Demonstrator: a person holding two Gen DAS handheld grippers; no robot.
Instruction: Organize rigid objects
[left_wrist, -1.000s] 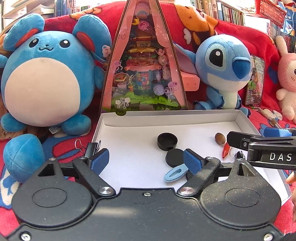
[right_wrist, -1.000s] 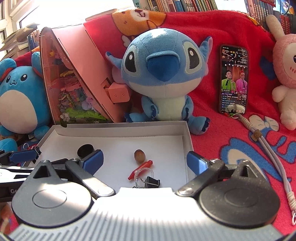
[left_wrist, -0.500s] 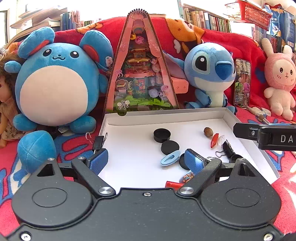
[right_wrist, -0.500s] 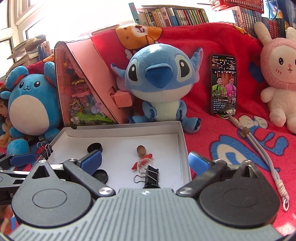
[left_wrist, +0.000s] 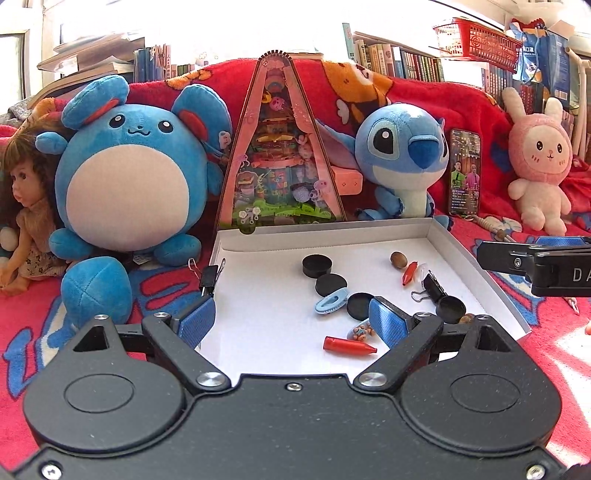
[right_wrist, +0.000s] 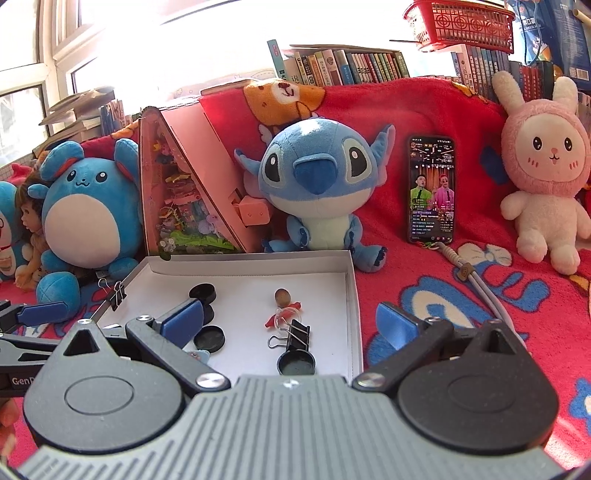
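A shallow white box (left_wrist: 476, 266) lies on the red blanket and also shows in the right wrist view (right_wrist: 352, 295). In it lie several black round caps (left_wrist: 317, 265), a blue hair clip (left_wrist: 331, 301), a brown nut (left_wrist: 399, 259), red crayons (left_wrist: 349, 344), and a black binder clip (left_wrist: 430, 288). Another binder clip (left_wrist: 209, 277) sits on the box's left wall. My left gripper (left_wrist: 291, 321) is open and empty above the box's near edge. My right gripper (right_wrist: 290, 317) is open and empty over the box's near right corner.
Behind the box stand a round blue plush (left_wrist: 129, 177), a pink triangular toy case (left_wrist: 280, 155), a Stitch plush (left_wrist: 400, 155), a phone (right_wrist: 431, 190) and a pink rabbit plush (right_wrist: 546, 177). A doll (left_wrist: 26, 214) sits far left. A grey lanyard cord (right_wrist: 480, 288) lies right of the box.
Both grippers have pulled back and risen away from the box, so more of the box's contents and the toys show. Both stay open and empty.
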